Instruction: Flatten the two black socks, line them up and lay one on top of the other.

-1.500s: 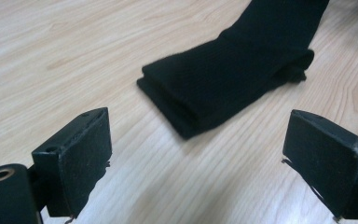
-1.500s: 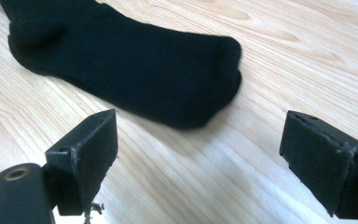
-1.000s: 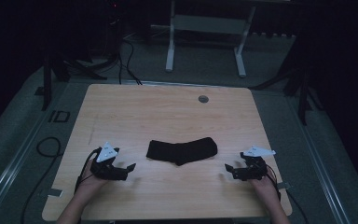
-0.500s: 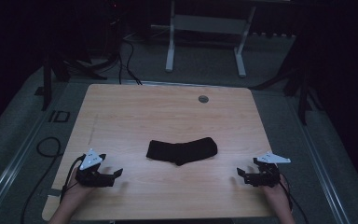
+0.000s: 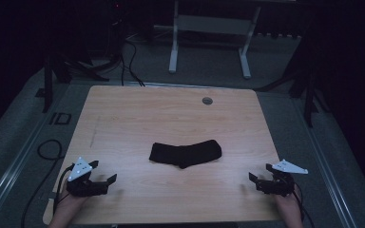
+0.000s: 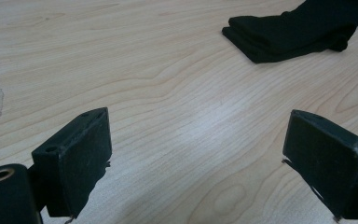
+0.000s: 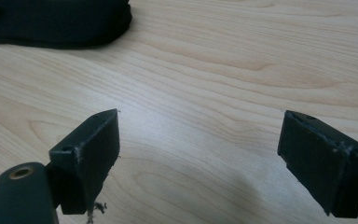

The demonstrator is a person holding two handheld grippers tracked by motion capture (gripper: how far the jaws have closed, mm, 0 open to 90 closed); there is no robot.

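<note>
A folded black cloth (image 5: 186,153) lies in the middle of the wooden table (image 5: 138,118), slightly curved. In the left gripper view the black cloth (image 6: 303,28) is far off at the upper right; in the right gripper view the cloth (image 7: 56,23) sits at the upper left. My left gripper (image 5: 102,172) rests near the table's front left corner, open, nothing between its jaws. Near the front right corner my right gripper (image 5: 260,173) is also open and holds nothing. Both stand well apart from the cloth.
A round grommet (image 5: 207,100) sits near the table's far edge. Black cables (image 5: 43,156) trail on the grey floor at the left. A white desk frame (image 5: 209,28) stands beyond the table.
Both grippers have drawn back from beside the cloth toward the table's front corners, left going left and right going right. The cloth has not moved.
</note>
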